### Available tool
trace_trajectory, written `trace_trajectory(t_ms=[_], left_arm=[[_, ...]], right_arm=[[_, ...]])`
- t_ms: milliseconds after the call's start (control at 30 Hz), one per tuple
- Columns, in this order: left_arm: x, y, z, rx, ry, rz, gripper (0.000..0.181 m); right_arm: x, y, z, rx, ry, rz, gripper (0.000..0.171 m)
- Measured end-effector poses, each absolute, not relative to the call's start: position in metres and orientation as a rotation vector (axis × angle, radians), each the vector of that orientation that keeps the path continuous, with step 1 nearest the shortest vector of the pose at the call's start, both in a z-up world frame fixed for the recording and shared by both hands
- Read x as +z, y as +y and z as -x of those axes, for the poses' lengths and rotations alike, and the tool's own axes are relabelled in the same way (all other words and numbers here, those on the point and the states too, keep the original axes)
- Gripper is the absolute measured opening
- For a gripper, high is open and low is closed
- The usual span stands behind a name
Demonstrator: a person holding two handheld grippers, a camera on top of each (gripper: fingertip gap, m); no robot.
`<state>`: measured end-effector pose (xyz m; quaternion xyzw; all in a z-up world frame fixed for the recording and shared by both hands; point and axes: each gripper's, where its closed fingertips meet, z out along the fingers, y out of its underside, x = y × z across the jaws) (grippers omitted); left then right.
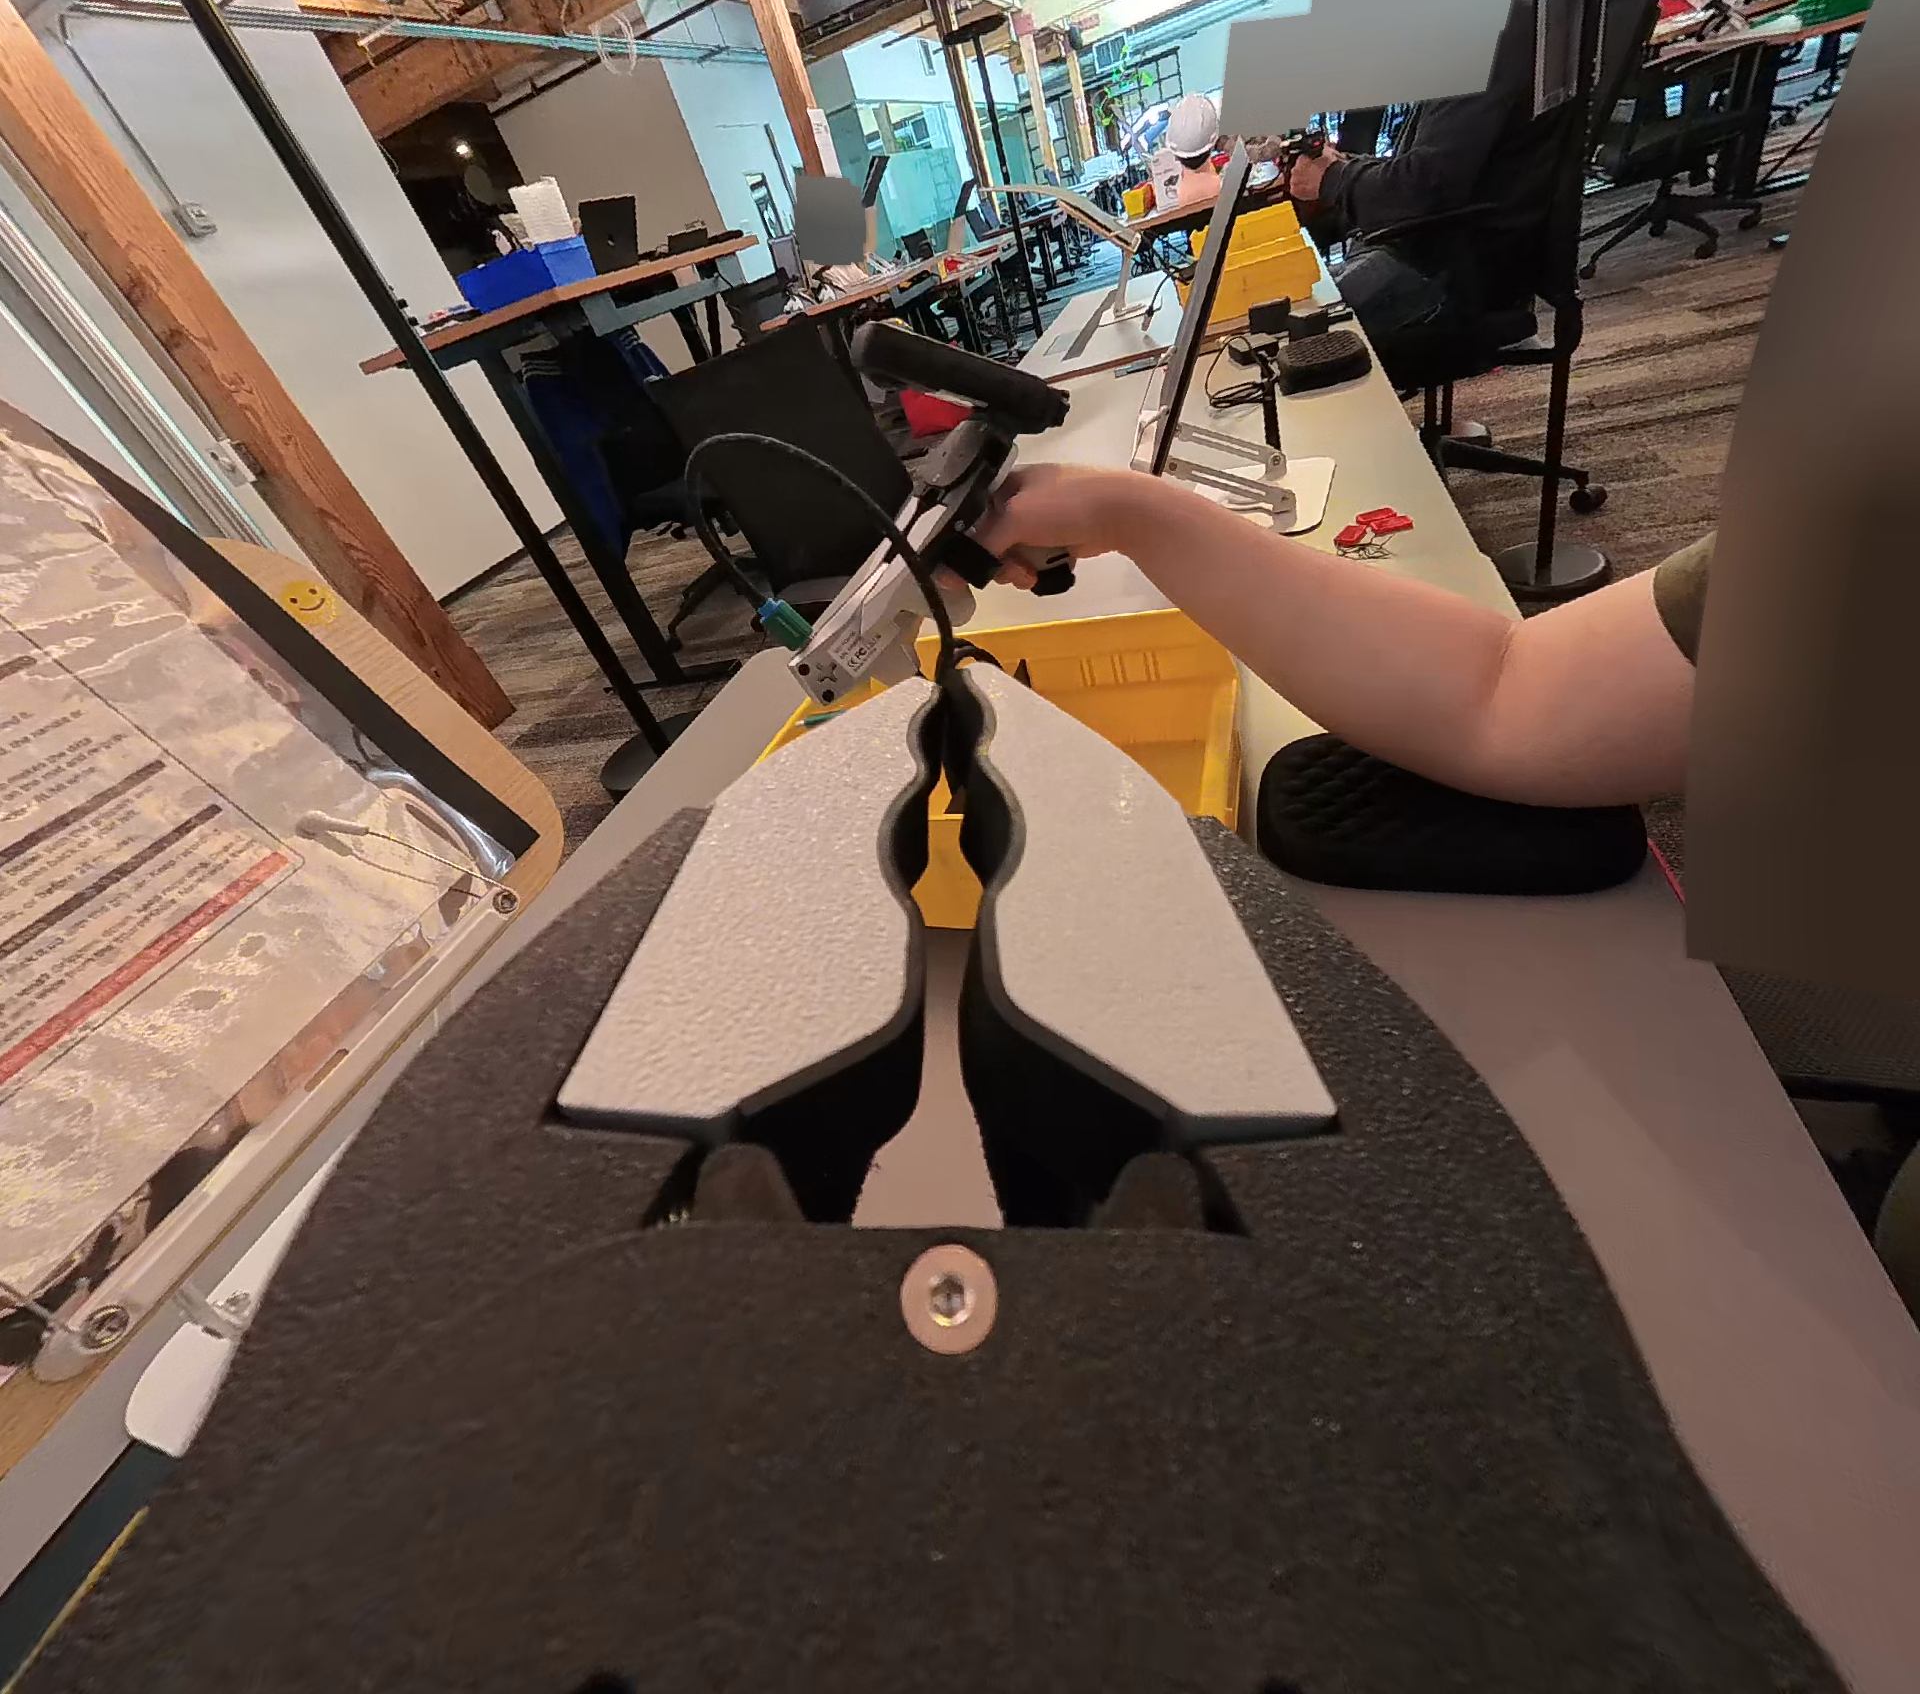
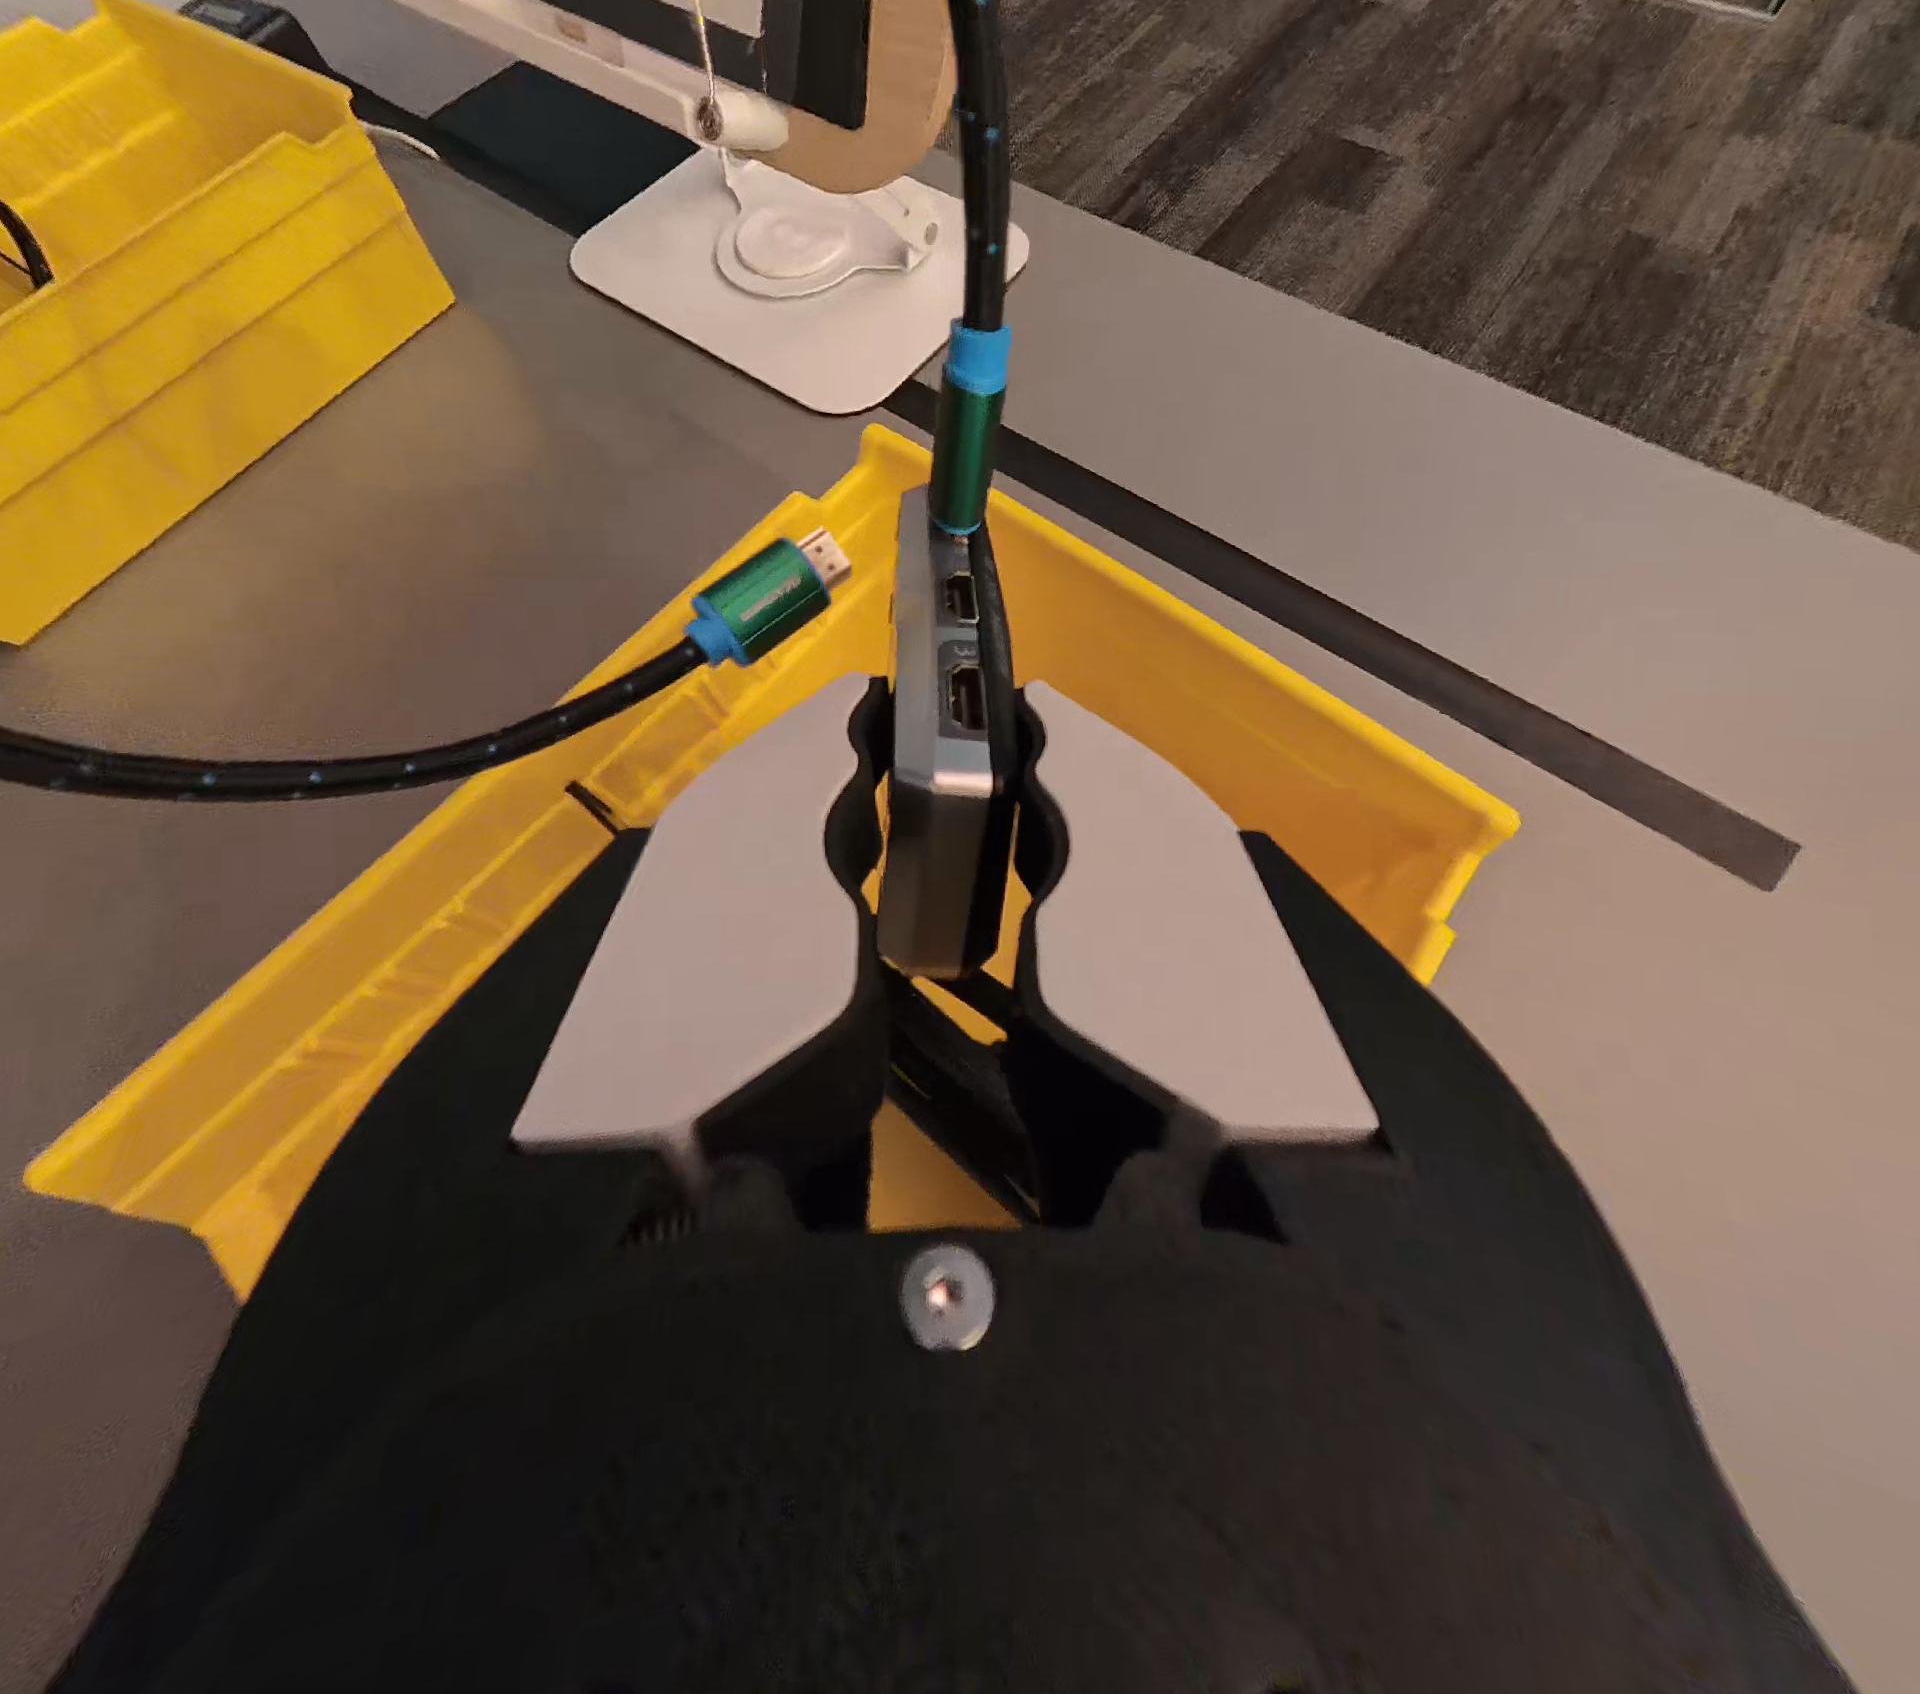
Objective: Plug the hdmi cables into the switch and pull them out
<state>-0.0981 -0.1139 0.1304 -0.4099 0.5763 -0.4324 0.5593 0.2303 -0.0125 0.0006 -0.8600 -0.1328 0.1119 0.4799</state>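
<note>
My right gripper (image 2: 948,745) is shut on a grey HDMI switch (image 2: 935,855) and holds it upright above a yellow bin (image 2: 1226,688). A green plug with a blue collar (image 2: 966,439) sits in the switch's top port, and two ports below it are empty. Its black braided cable (image 2: 977,86) rises out of view. A second green plug (image 2: 769,595) is unplugged, just left of the switch over the bin's rim. In the left wrist view my left gripper (image 1: 951,735) is shut on the black cable (image 1: 935,605), which loops to the plug (image 1: 781,621) in the switch (image 1: 847,652).
A second yellow bin (image 2: 187,294) stands at the left. A sign board on a white stand (image 2: 810,273) is behind the bins near the table's edge. A black wrist rest (image 1: 1444,813) lies under the person's forearm (image 1: 1403,668). Desks, chairs and people are farther off. The tips of one gripper are about 35 centimeters away from the tips of the other.
</note>
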Motion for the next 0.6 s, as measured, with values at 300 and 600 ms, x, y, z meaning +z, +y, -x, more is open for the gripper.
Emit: trace_trajectory(t_ms=[300, 600], left_arm=[[0.119, -0.115, 0.088, -1.003, 1.404, 0.982, 0.0], [0.109, -0.116, 0.081, -0.995, 1.436, 1.004, 0.0]], right_arm=[[-0.015, 0.001, -0.221, 0.459, -0.262, 2.087, 0.021], [-0.014, 0.004, -0.216, 0.338, -0.339, 2.096, 0.021]])
